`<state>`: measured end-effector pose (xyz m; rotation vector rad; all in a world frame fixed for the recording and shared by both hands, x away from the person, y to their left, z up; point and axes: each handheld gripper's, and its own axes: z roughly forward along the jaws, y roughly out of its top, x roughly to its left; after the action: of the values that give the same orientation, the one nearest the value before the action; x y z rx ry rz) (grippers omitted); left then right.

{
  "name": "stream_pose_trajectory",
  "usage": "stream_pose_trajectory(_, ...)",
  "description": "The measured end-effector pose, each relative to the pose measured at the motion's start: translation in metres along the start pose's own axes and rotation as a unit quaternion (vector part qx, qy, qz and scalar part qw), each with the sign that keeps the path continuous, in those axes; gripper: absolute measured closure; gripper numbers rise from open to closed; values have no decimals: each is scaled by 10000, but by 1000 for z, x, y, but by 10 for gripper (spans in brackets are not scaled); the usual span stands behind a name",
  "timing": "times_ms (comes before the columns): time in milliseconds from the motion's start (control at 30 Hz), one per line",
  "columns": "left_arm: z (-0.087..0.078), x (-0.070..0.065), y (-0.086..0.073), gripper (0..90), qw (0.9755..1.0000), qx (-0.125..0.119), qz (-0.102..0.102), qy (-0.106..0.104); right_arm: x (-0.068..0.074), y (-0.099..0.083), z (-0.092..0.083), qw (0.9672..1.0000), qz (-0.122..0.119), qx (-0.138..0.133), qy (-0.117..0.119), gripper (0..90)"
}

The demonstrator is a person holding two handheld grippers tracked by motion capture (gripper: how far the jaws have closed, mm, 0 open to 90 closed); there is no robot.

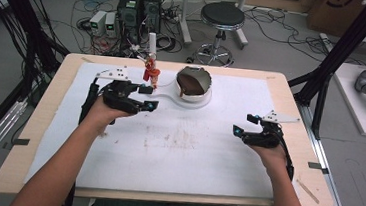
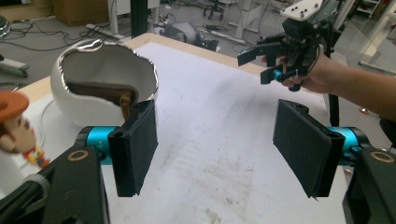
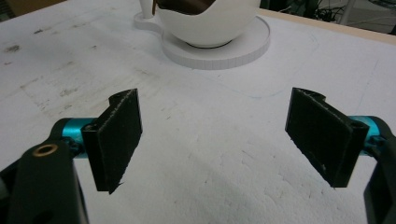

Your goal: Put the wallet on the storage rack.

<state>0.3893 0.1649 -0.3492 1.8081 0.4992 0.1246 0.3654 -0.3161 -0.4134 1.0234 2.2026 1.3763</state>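
A workshop floor strewn with black cables, a round black stool (image 1: 222, 15) and computer towers (image 1: 140, 6) is lying beyond a pale wooden tabletop (image 1: 294, 114), which is carrying a stained white foam sheet (image 1: 177, 147) over most of its top. Toward the far middle of the sheet, a white egg-shaped shell with a jagged open top and brown inside (image 1: 193, 83) is sitting on a flat white round base (image 3: 219, 46). Just left of it in the high view, a small cowboy toy figure in red and yellow (image 1: 151, 72) is standing upright beneath a white tube. The left tool (image 1: 144, 97) is hovering just beside the figure, near the shell, its black padded jaws standing wide apart with nothing between them. The right tool (image 1: 246, 125) is hanging over the sheet's right part, well apart from the shell, its jaws likewise spread wide and empty.
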Motion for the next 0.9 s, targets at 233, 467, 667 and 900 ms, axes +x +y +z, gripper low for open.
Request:
stream_pose_trajectory(233, -9, -4, -19, 278, 9995, 255, 64, 176, 0, 0, 1, 10000, -2, 18, 15, 189)
stream_pose_trajectory(467, -20, -9, -32, 255, 9996, 225, 90, 159, -1, -1, 1, 10000, 18, 20, 14, 189)
stream_pose_trajectory(667, -29, -11, -40, 240, 9997, 136, 106, 160, -1, 0, 1, 10000, -7, 16, 38, 189)
stream_pose_trajectory(900, -33, -6, -58, 211, 9994, 228, 105, 238, 0, -1, 3, 10000, -28, 56, 75, 189)
